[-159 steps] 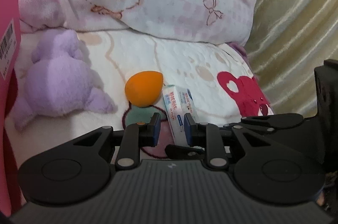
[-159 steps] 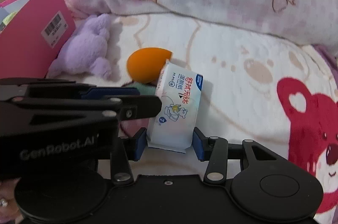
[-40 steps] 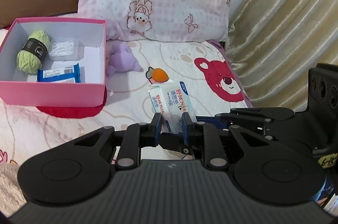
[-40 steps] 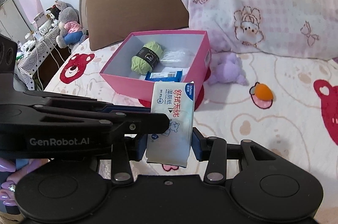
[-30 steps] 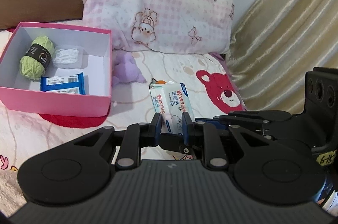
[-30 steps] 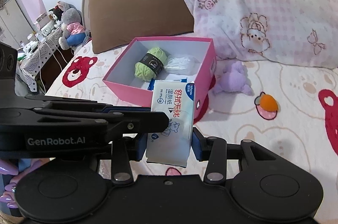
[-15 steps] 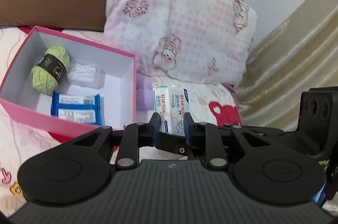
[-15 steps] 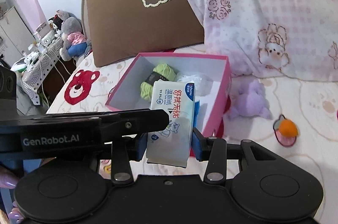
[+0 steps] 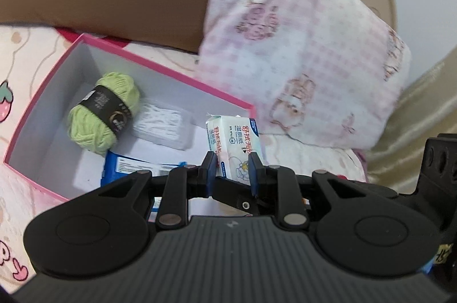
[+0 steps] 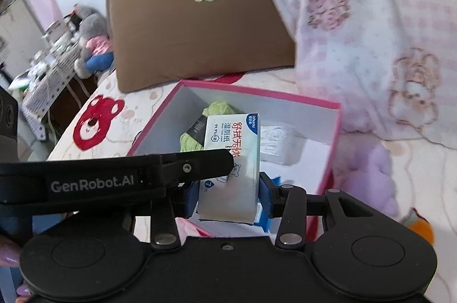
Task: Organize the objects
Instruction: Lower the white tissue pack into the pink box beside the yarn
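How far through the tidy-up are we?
Done: yarn, a white packet and a blue pack already lie in the pink box. In hand: the wipes pack, clamped by both the right tool and the left tool, is over the box, not yet set down. Left: the purple plush and orange sponge lie on the bed outside the box.

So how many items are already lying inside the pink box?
3: a green yarn ball at the far-left end, a clear packet of white bits beside it, and a blue packet nearer the camera. The held wipes pack may hide more.
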`<action>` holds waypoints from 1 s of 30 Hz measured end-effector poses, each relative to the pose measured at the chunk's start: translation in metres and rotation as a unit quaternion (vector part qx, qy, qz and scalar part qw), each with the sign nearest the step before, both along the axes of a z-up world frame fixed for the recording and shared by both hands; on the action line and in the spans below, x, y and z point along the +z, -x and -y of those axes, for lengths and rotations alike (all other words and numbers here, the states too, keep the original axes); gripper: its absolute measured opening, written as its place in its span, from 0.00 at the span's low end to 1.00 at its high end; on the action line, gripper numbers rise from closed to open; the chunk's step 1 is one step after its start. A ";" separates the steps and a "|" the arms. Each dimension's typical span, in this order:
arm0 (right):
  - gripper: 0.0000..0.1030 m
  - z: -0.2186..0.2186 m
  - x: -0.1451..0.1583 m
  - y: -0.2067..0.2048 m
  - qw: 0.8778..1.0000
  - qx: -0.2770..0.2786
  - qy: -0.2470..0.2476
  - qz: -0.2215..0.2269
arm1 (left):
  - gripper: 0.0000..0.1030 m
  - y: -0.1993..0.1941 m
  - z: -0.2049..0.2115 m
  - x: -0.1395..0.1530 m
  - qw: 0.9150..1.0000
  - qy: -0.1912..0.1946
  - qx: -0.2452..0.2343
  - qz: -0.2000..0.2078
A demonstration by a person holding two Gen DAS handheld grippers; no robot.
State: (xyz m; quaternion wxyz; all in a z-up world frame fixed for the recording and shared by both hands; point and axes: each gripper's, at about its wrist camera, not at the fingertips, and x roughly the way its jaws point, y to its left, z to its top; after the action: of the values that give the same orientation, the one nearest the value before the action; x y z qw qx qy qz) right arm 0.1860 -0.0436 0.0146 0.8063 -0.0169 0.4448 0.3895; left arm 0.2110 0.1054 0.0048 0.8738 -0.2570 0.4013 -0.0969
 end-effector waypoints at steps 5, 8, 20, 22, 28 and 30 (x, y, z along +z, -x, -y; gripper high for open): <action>0.46 -0.028 -0.020 0.000 0.996 0.062 0.058 0.029 | 0.20 0.000 -0.016 -0.035 0.999 0.026 0.018 -0.020; 0.46 -0.037 -0.030 -0.003 0.993 0.087 0.075 0.042 | 0.21 -0.008 -0.022 -0.045 0.999 0.027 0.019 -0.030; 0.45 -0.060 -0.065 -0.041 0.986 0.137 0.100 0.008 | 0.22 -0.030 -0.031 -0.084 0.997 0.039 0.042 -0.054; 0.45 -0.064 -0.071 -0.041 0.984 0.143 0.103 0.011 | 0.22 -0.033 -0.032 -0.087 0.996 0.035 0.047 -0.060; 0.45 -0.081 -0.085 -0.050 0.974 0.184 0.130 0.005 | 0.22 -0.041 -0.035 -0.097 0.995 0.028 0.062 -0.078; 0.45 -0.084 -0.089 -0.059 0.971 0.194 0.135 -0.016 | 0.22 -0.040 -0.038 -0.099 0.994 0.038 0.068 -0.081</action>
State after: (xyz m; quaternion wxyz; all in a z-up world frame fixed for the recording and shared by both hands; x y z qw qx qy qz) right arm 0.2447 0.0409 -0.0749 0.6980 -0.2054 0.4946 0.4753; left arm 0.2514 0.1438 -0.0937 0.8326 -0.3234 0.4484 -0.0316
